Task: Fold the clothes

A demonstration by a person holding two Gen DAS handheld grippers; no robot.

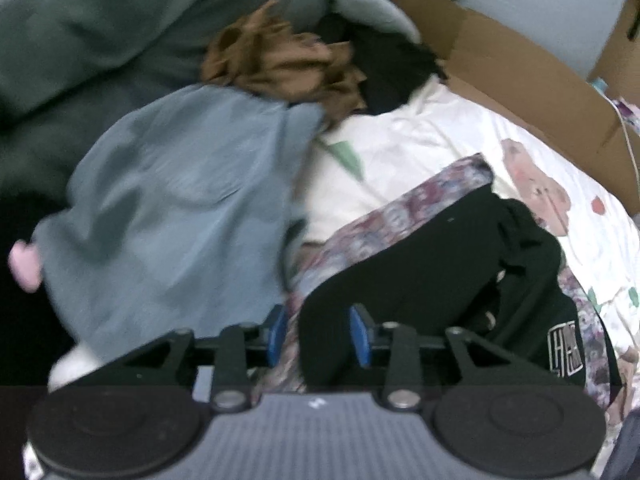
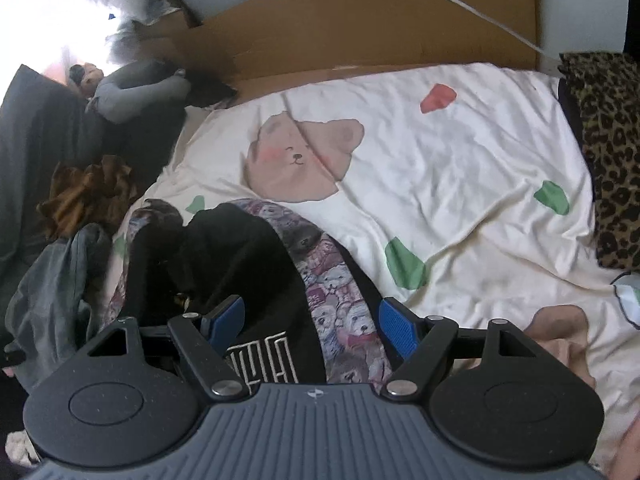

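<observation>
2 garments (image 1: 172, 208) (image 2: 236, 248) flank cardboard (image 2: 360, 28).

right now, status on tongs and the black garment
Left tongs open, black garment between the pads. Right tongs open over its printed end. Blue garment bunched alongside, left.

a bed covered by a cream bear-print quilt (image 2: 460, 152) carries everything. ahead of the right gripper (image 2: 310, 328) lies a bear-patterned cloth (image 2: 340, 312) with a black garment (image 2: 240, 256) on it. left of the left gripper (image 1: 318, 334) lies a blue garment (image 1: 172, 208); beyond it, a brown crumpled garment (image 1: 280, 60).
</observation>
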